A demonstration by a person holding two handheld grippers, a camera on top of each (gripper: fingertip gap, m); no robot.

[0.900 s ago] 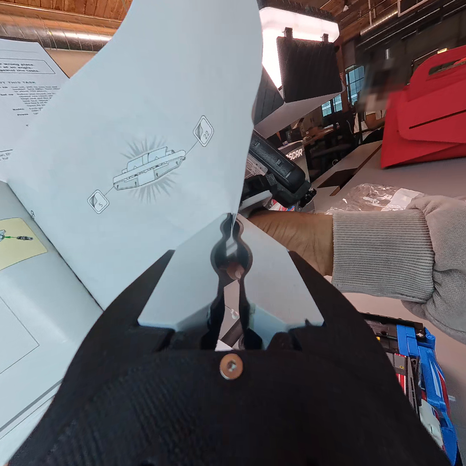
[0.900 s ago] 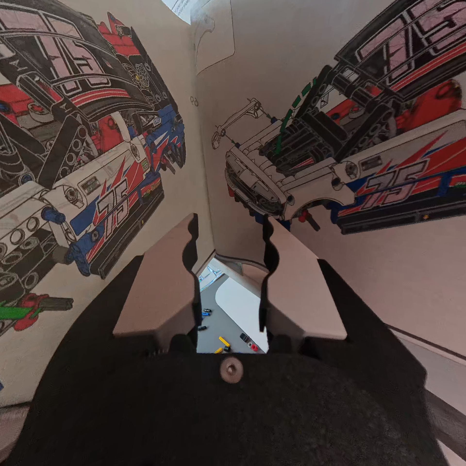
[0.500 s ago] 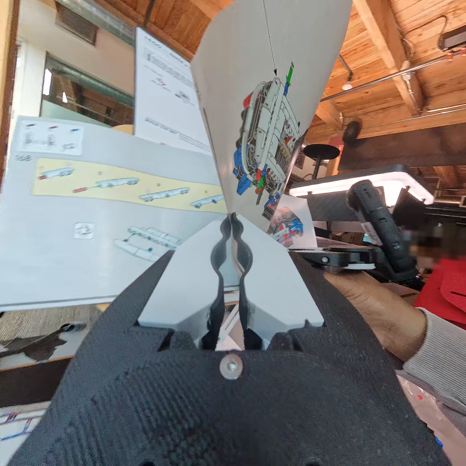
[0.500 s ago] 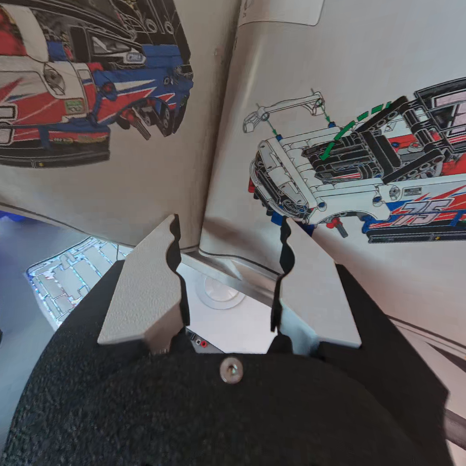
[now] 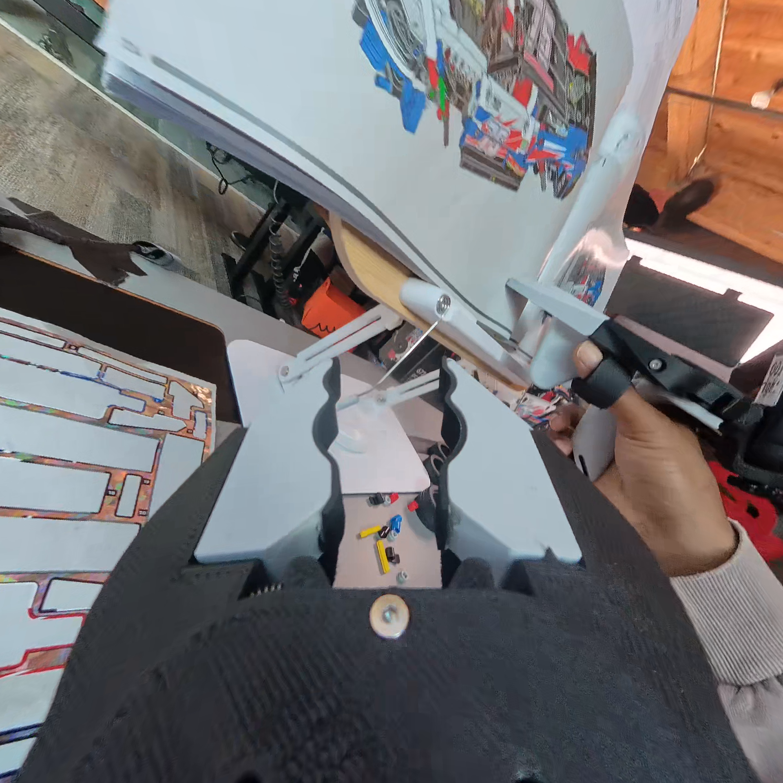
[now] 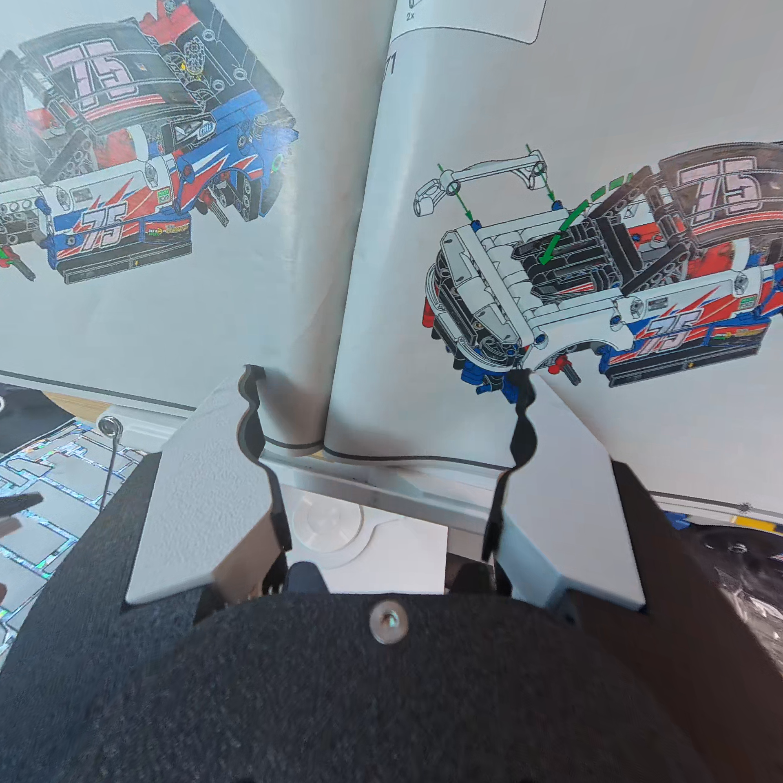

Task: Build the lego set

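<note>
Instruction booklet [image 6: 347,296] stands before open right tongs [image 6: 383,423].

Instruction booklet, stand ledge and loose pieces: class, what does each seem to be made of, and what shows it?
Instruction booklet: paper with a slight sheen, apparently; its printed pages curve at the fold.
Stand ledge: smooth white plastic or painted metal, unclear which; behind it sits a light, wood-grained board.
Loose pieces: probably hard moulded plastic, in solid yellow, blue, red and black.
</note>
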